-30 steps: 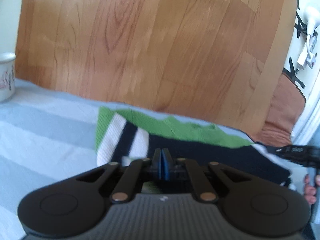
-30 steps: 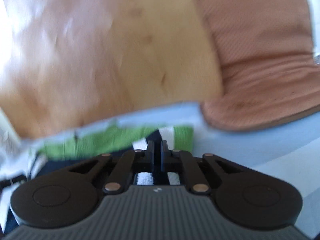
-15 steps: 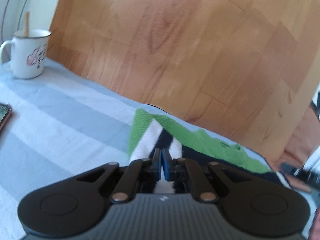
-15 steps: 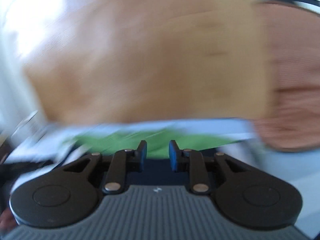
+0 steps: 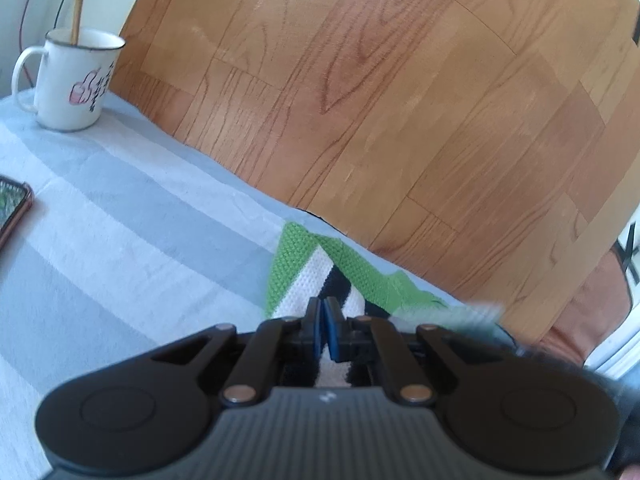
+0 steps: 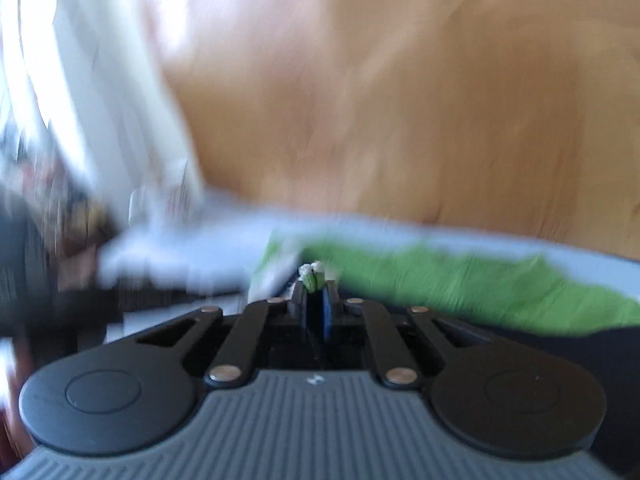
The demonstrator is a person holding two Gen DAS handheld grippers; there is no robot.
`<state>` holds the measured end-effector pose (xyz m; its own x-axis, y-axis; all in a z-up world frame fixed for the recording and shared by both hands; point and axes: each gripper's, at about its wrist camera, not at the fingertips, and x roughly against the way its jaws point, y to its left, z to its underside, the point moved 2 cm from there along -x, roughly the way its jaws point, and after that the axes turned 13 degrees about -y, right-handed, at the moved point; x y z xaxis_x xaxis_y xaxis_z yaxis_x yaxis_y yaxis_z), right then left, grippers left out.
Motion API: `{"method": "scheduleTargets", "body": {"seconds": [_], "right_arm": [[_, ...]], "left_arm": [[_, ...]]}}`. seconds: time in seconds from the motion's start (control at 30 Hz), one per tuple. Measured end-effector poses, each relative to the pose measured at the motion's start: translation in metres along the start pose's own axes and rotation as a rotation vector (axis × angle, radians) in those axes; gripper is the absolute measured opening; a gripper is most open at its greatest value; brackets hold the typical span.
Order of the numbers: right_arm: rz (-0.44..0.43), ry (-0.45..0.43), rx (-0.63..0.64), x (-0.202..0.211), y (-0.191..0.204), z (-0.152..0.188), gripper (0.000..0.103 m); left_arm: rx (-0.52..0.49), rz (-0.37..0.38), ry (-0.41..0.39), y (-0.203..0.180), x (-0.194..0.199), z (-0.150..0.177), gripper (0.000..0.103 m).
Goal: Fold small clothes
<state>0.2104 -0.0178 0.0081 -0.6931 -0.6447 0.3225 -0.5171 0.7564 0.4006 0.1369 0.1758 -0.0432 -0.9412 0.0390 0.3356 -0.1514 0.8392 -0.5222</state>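
Note:
A small knitted garment (image 5: 304, 276) in green, white and black stripes lies on the striped cloth near the table's far edge. My left gripper (image 5: 323, 322) is shut over its striped end, and whether it pinches the fabric is hard to tell. In the blurred right wrist view the garment (image 6: 460, 284) shows as a green band. My right gripper (image 6: 314, 292) is shut on a bunch of green and white fabric that sticks out between the fingertips.
A blue and white striped cloth (image 5: 120, 216) covers the table. A white enamel mug (image 5: 72, 80) with a stick in it stands at the far left. A phone (image 5: 12, 208) lies at the left edge. Wooden floor (image 5: 380, 100) lies beyond the table edge.
My right gripper was shut, opened half a second ago, and has shut again on the garment's edge. Both views have swung to the left; the mug has come into fuller view.

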Motion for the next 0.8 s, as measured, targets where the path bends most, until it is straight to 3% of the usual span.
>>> {"method": "scheduleTargets", "body": {"seconds": [0.1, 0.17, 0.23, 0.27, 0.3, 0.33, 0.43, 0.57, 0.7, 0.8], "right_arm": [[0.012, -0.131, -0.050, 0.000, -0.001, -0.009, 0.011], [-0.016, -0.054, -0.005, -0.019, 0.008, 0.009, 0.015], [-0.033, 0.148, 0.040, -0.045, 0.013, 0.041, 0.022], [-0.046, 0.195, 0.046, -0.048, 0.013, 0.052, 0.024], [-0.053, 0.131, 0.046, -0.038, 0.013, 0.053, 0.036], [-0.067, 0.157, 0.011, -0.033, 0.011, 0.051, 0.041], [-0.067, 0.098, -0.102, -0.003, -0.007, 0.034, 0.043], [0.091, -0.001, -0.130, 0.051, -0.051, 0.021, 0.043], [0.240, -0.068, -0.234, 0.112, -0.103, 0.025, 0.043], [0.419, -0.013, -0.207, 0.145, -0.129, 0.040, 0.037]], "left_arm": [[0.010, -0.022, -0.029, 0.003, 0.005, -0.003, 0.003], [0.009, -0.035, -0.039, 0.004, 0.006, -0.004, 0.003], [0.010, -0.029, -0.029, 0.005, 0.006, -0.003, 0.003], [0.006, -0.027, -0.024, 0.004, 0.005, -0.003, 0.003], [-0.002, -0.025, -0.021, 0.003, 0.005, -0.002, 0.003], [-0.010, -0.020, -0.021, 0.001, 0.005, -0.001, 0.003], [-0.047, -0.007, -0.027, -0.007, 0.006, 0.001, 0.003], [-0.106, 0.073, -0.008, -0.020, 0.006, 0.009, 0.003], [-0.250, 0.106, -0.014, -0.042, 0.010, 0.021, 0.003], [-0.358, 0.073, 0.033, -0.051, 0.001, 0.034, 0.008]]}}
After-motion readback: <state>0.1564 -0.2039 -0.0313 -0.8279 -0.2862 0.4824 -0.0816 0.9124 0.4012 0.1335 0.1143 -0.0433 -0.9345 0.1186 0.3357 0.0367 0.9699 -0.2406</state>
